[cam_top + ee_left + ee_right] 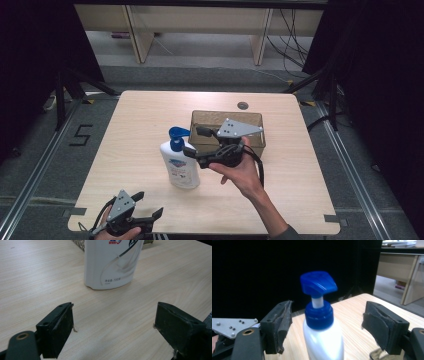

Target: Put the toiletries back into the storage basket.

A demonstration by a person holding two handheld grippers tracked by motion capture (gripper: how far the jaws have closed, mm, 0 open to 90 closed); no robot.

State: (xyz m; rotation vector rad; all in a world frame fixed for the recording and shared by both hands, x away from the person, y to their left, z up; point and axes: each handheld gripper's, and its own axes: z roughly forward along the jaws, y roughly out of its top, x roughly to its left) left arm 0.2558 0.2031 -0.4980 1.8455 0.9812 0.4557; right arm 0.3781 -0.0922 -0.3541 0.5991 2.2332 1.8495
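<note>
Nearest the camera, at the front left edge of the counter (140, 125), the left tool (150, 216) rests in the person's left hand (116, 233) with its jaws spread and nothing between them; seen from the left gripper view, the base of the pump bottle (111, 263) stands upright just beyond them. Centre: the white pump bottle (179, 165) with a blue pump head (178, 133) stands on the counter, touching nothing, just left of a shallow brown box (250, 120). Right: the right tool (196, 141), held in the right hand (242, 170), is level with the bottle's neck, jaws spread to either side of the blue collar (319, 315), pads clear of it. The step in hand appears to be a grasp at the neck. To do it well, the tool should advance until the collar lies between the middle of the pads, remain level so that the bottle is not tipped, and close below the pump head rather than on it, since pressure there would likely dispense liquid. The left tool could steady the base.
</note>
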